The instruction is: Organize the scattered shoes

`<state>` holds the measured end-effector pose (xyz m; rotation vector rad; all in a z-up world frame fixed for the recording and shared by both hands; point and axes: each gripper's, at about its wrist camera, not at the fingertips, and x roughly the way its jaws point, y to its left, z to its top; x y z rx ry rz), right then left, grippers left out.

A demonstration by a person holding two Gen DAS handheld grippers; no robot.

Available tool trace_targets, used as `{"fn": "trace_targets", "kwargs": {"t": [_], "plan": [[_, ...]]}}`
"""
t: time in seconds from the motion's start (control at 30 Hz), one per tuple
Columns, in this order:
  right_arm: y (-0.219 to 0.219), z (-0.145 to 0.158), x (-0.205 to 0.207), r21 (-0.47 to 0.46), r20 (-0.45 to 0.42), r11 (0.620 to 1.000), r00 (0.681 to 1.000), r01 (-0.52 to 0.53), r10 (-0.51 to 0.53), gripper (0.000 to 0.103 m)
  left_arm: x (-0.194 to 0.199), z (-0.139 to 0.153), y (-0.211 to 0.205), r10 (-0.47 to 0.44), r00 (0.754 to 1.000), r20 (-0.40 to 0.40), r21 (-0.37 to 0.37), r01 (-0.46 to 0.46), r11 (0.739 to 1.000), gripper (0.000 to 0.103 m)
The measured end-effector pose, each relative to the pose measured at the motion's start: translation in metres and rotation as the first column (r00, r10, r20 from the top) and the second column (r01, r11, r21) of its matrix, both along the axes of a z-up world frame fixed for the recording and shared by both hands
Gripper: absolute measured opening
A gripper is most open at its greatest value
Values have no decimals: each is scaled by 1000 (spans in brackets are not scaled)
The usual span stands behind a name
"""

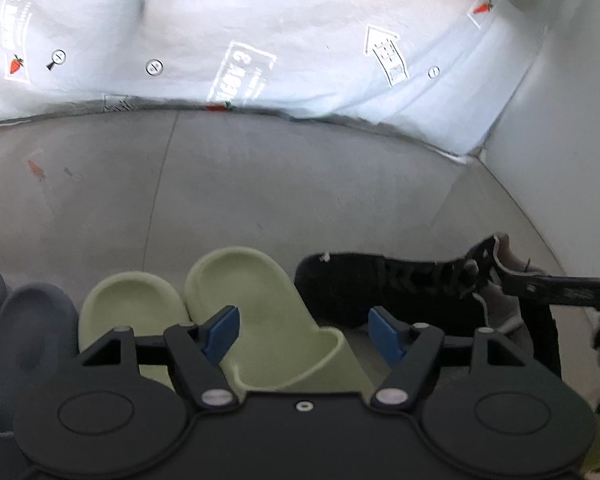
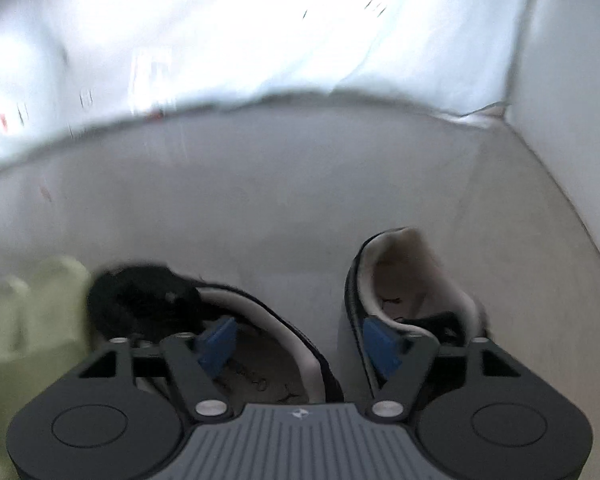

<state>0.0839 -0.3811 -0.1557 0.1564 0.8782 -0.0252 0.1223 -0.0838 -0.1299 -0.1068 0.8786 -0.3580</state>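
Progress | green slippers are lined up beside black sneakers on the floor (one sneaker seems askew) | left gripper is spread, empty | right gripper is spread, nothing pinched | straightening is judged unfinished

Both wrist cameras look steeply down and forward, close over the grey floor toward the sheeted wall. They share the black sneaker, seemingly, though the right view is blurred.
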Motion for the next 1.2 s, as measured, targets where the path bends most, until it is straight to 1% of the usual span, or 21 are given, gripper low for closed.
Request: {"fn": "trace_targets", "kwargs": {"t": [0.07, 0.13, 0.17, 0.2, 0.23, 0.27, 0.3, 0.33, 0.5, 0.6, 0.67, 0.77, 0.8, 0.83, 0.87, 0.9, 0.93, 0.97, 1.0, 1.1, 1.2], "plan": [[4, 3, -17, 19, -9, 1000, 1000, -19, 19, 69, 1, -3, -1, -7, 1000, -15, -12, 7, 1000, 72], [12, -5, -30, 12, -46, 997, 996, -75, 75, 50, 1, -3, -3, -14, 1000, -16, -17, 13, 1000, 72], [17, -14, -34, -2, -77, 996, 993, -93, 93, 47, 0, -3, -6, -28, 1000, -11, -17, 28, 999, 72], [21, -26, -36, 11, -110, 995, 989, -102, 102, 36, 0, -2, -7, -34, 999, -10, -16, 34, 999, 72], [21, -32, -36, 34, -125, 994, 986, -103, 106, 18, -1, -2, -8, -40, 999, -9, -15, 40, 999, 72], [21, -35, -33, 51, -127, 994, 987, -97, 103, 13, -1, -3, -10, -53, 999, -8, -11, 53, 999, 72], [22, -41, -29, 77, -129, 993, 987, -86, 95, 13, -1, -3, -11, -57, 998, -10, -9, 57, 998, 72], [24, -46, -24, 76, -135, 994, 987, -82, 92, 13, -2, -3, -11, -60, 998, -10, -7, 60, 998, 72], [30, -45, 0, -49, -130, 995, 989, -83, 76, 13, -1, -3, -9, -51, 999, -4, -6, 51, 999, 72], [26, -47, 18, -62, -116, 996, 992, -60, 52, 13, 4, -3, -5, -27, 1000, -5, -13, 27, 1000, 72], [21, -49, 30, -51, -88, 999, 996, -19, 15, 15, 5, -3, -4, -18, 1000, -3, -10, 18, 1000, 72], [10, -49, 43, 32, -55, 989, 988, 146, -144, 18, 5, -3, 1, -1, 1000, 0, -6, 1, 1000, 72], [9, -44, 40, 75, -54, 971, 973, 229, -225, 23, 5, -3, 3, 5, 1000, 0, -5, -5, 1000, 72], [8, -42, 37, 102, -55, 954, 959, 281, -277, 38, 6, -3, 4, 8, 1000, -1, -6, -8, 1000, 72], [8, -40, 28, 155, -49, 915, 927, 374, -371, 48, 7, -4, 8, 26, 1000, -9, -13, -27, 1000, 72], [8, -37, 18, 215, -49, 853, 878, 475, -477, 66, 8, -5, 10, 35, 999, -14, -17, -35, 999, 72], [14, -38, 12, 251, -58, 809, 843, 532, -535, 81, 10, -6, 13, 46, 999, -21, -23, -47, 999, 72], [24, -41, 7, 290, -74, 755, 800, 589, -596, 83, 11, -7, 16, 57, 998, -30, -27, -58, 998, 72], [32, -43, 6, 307, -74, 724, 774, 618, -629, 82, 11, -7, 17, 58, 998, -31, -26, -59, 998, 72], [46, -47, 9, 303, -18, 719, 758, 626, -652, 83, 10, -5, 22, 58, 998, -22, -9, -58, 998, 72], [57, -39, 7, 329, 0, 726, 769, 604, -640, 83, 12, -4, 28, 74, 997, -21, -7, -74, 997, 72]]}}
